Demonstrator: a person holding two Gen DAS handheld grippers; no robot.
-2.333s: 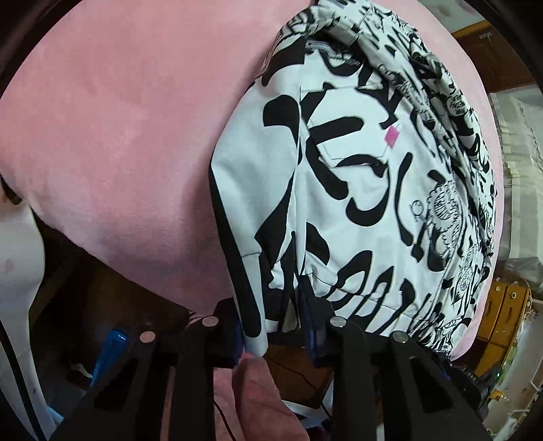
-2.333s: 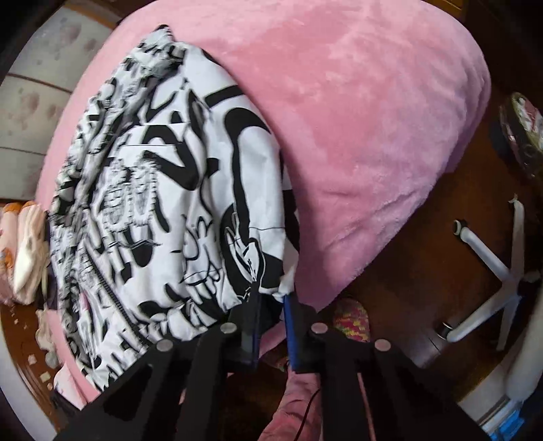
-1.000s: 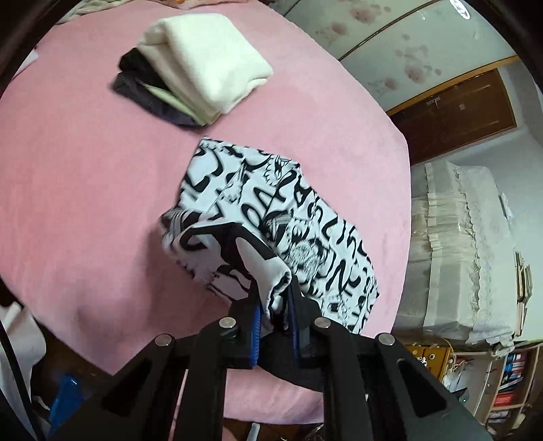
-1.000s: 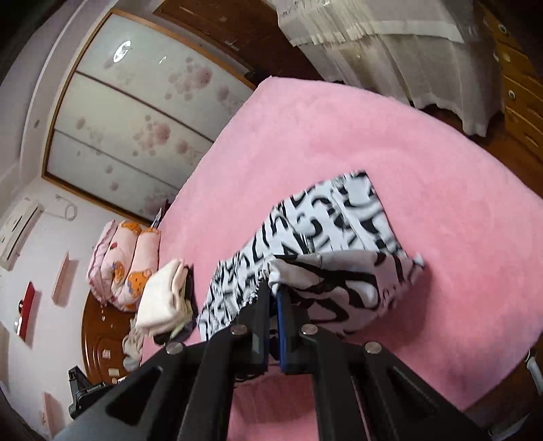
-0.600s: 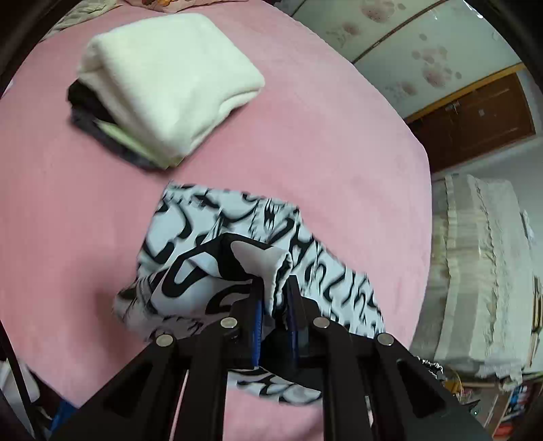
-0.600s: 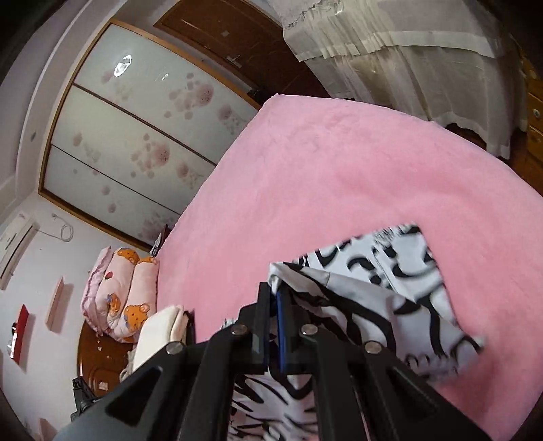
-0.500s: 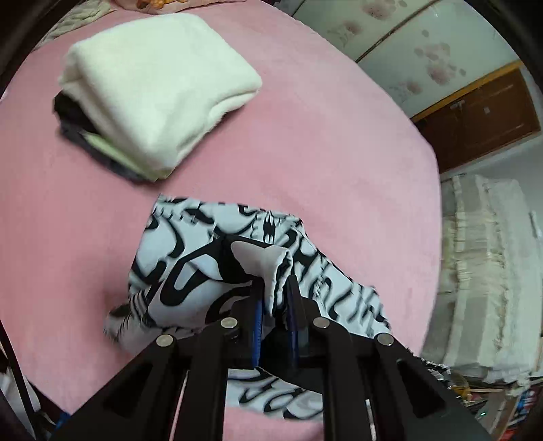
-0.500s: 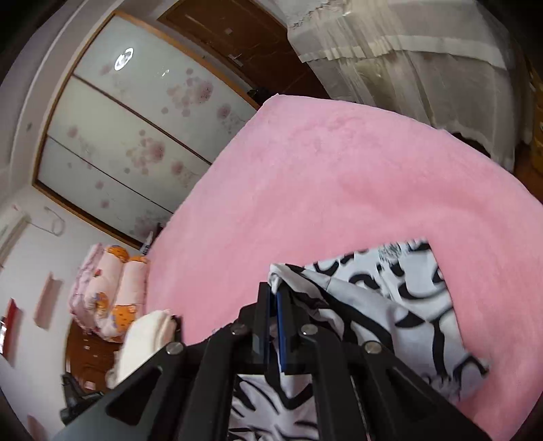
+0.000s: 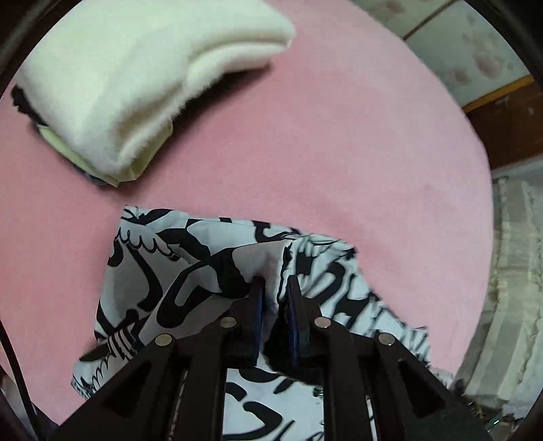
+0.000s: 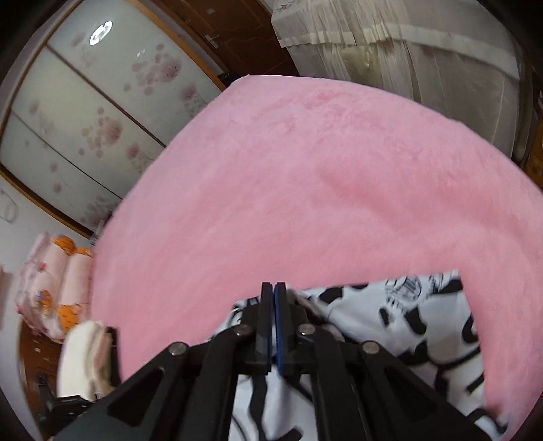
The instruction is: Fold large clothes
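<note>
The black-and-white printed garment (image 9: 210, 271) lies bunched on the pink plush bed cover (image 9: 339, 152), near the cover's near edge in the left wrist view, with part of it doubled over onto itself. The left gripper (image 9: 274, 288) points steeply down at it, its jaws nearly together, and a white fold of the cloth rises between the blue-padded fingers (image 9: 258, 305), pinched there. In the right wrist view the same garment (image 10: 424, 315) spreads below and to the right of the right gripper (image 10: 273, 288), whose jaws are pressed fully together; the tips stand above the cloth's edge against the pink cover (image 10: 305, 186), and whether a thin bit of fabric is caught lower down between the pads cannot be told. A stack of folded clothes, cream fleece on top (image 9: 135, 78) over darker layers, sits on the cover beyond the garment and apart from it, to the upper left. Past the bed stand sliding wardrobe doors with pink blossom prints (image 10: 85, 101), a dark wooden door (image 10: 244, 30), pale curtains (image 10: 407, 44), and rolled bedding printed with orange figures (image 10: 54, 288).
</note>
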